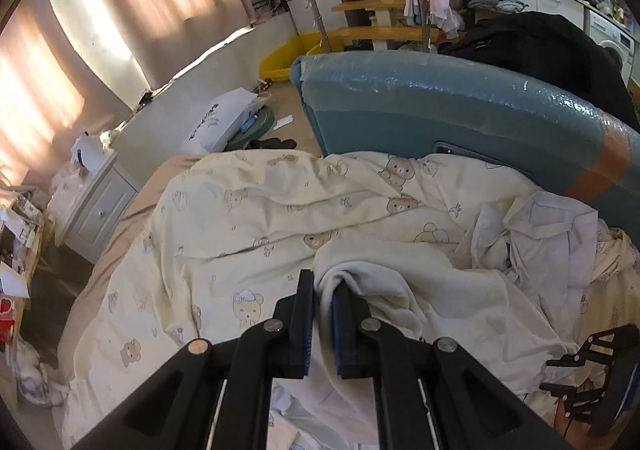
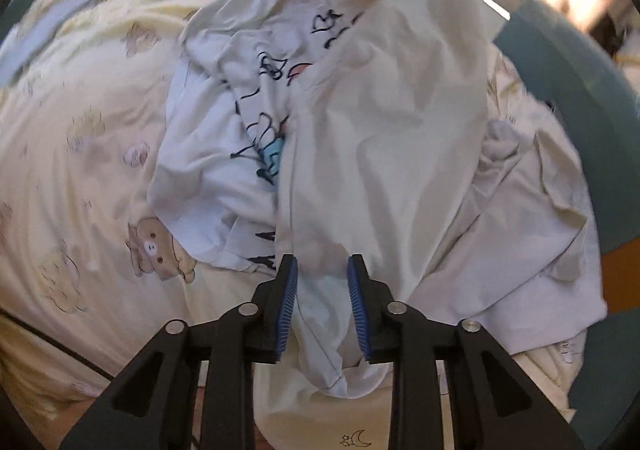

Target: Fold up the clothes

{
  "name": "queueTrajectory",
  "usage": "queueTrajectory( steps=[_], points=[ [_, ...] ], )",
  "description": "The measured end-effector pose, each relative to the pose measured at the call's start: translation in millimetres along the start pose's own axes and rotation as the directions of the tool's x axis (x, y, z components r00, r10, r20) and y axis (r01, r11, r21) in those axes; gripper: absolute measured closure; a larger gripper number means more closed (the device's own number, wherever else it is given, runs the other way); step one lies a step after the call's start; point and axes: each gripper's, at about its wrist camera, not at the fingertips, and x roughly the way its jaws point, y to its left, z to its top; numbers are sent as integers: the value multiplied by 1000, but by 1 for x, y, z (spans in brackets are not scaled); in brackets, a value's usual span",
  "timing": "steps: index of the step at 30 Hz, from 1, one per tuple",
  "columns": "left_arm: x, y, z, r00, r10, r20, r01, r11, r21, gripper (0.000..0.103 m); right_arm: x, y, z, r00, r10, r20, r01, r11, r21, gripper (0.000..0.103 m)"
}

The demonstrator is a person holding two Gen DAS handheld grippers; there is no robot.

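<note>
A cream-white soft cotton garment (image 1: 400,290) lies bunched on a bed covered by a pale yellow quilt printed with cartoon bears (image 1: 240,218), in front of the bed's teal padded board (image 1: 440,106). The left hand-held gripper (image 1: 322,290) is clamped on a fold of that garment, its blue-padded jaws drawn together with the cloth pinched between them. In the right wrist view, the right hand-held gripper (image 2: 322,270) has its jaws apart, with a strip of the same cream-white cloth (image 2: 380,130) hanging between the pads and not pressed by them. Just beside the garment on the quilt lies a white T-shirt with a black-outlined cartoon print (image 2: 224,122), crumpled. A second rumpled white garment (image 1: 544,234) sits near the teal board.
</note>
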Motion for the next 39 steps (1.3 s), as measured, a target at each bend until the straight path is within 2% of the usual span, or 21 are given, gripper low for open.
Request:
queueTrajectory(
  steps=[1, 2, 3, 4, 5, 7, 9, 12, 13, 15, 16, 17, 23, 25, 28, 30, 31, 33, 35, 37, 39],
  points=[
    [-1, -1, 0, 1000, -2, -1, 2, 1000, 2, 95, 0, 8, -2, 999, -52, 7, 52, 998, -41, 61],
    [-1, -2, -1, 1000, -5, -3, 5, 1000, 3, 95, 0, 16, -3, 995, -103, 16, 104, 991, -81, 47],
    [-2, -3, -3, 1000, -7, -5, 7, 1000, 4, 95, -3, 25, -6, 986, -159, 48, 164, 978, -130, 39],
    [-2, -4, -4, 1000, -9, -5, 9, 1000, 5, 95, -6, 34, -10, 979, -189, 76, 199, 967, -160, 24],
    [-3, -4, -6, 1000, -10, -5, 10, 1000, 7, 95, -8, 42, -15, 970, -219, 104, 235, 953, -189, 14],
    [-2, -5, -10, 1000, -9, -11, 9, 1000, 9, 95, -14, 59, -23, 948, -273, 163, 306, 921, -243, 14],
    [-1, -4, -14, 1000, -7, -19, 7, 1000, 2, 95, -14, 69, -28, 949, -274, 155, 306, 917, -256, 14],
    [0, -2, -16, 1000, -3, -28, 3, 1000, -11, 95, -5, 71, -28, 924, -360, 130, 383, 874, -299, 15],
    [1, -1, -17, 1000, -3, -30, 2, 1000, -16, 95, 0, 70, -28, 923, -371, 105, 385, 870, -307, 15],
    [0, -2, -18, 1000, -1, -30, 1, 1000, -11, 95, 9, 65, -28, 924, -378, 66, 379, 874, -305, 26],
    [-1, -2, -19, 1000, -1, -30, 0, 1000, -6, 95, 12, 63, -28, 926, -374, 51, 372, 880, -295, 39],
    [-2, -3, -19, 1000, 0, -30, 0, 1000, -1, 95, 14, 58, -27, 930, -367, 34, 361, 888, -285, 46],
    [-5, -3, -23, 999, 1, -35, -1, 1000, 12, 95, 9, 39, -20, 930, -366, 30, 362, 901, -237, 45],
    [-6, -1, -25, 999, 1, -36, 0, 1000, 12, 95, 12, 33, -22, 924, -383, -3, 370, 894, -252, 45],
    [-11, 4, -26, 1000, 8, -23, -8, 1000, 16, 95, 10, 6, -24, 935, -347, -71, 332, 928, -167, 46],
    [-15, 8, -27, 1000, 16, -10, -16, 1000, 17, 95, 4, -11, -22, 939, -335, -77, 325, 938, -116, 72],
    [-17, 10, -27, 1000, 22, -5, -21, 1000, 17, 95, -2, -20, -20, 940, -336, -63, 330, 939, -94, 99],
    [-25, 17, -25, 999, 36, 12, -36, 999, 11, 95, -13, -36, -14, 940, -339, -33, 337, 940, -49, 99],
    [-37, 26, -21, 999, 44, 31, -44, 999, 0, 95, -35, -75, 1, 952, -307, -19, 307, 948, 85, 99],
    [-53, 36, -16, 997, 56, 52, -56, 998, -8, 95, -63, -108, 16, 955, -293, 37, 281, 941, 190, 99],
    [-72, 45, -11, 994, 78, 71, -78, 997, -5, 95, -114, -140, 39, 941, -319, 117, 286, 929, 236, 99]
  ],
)
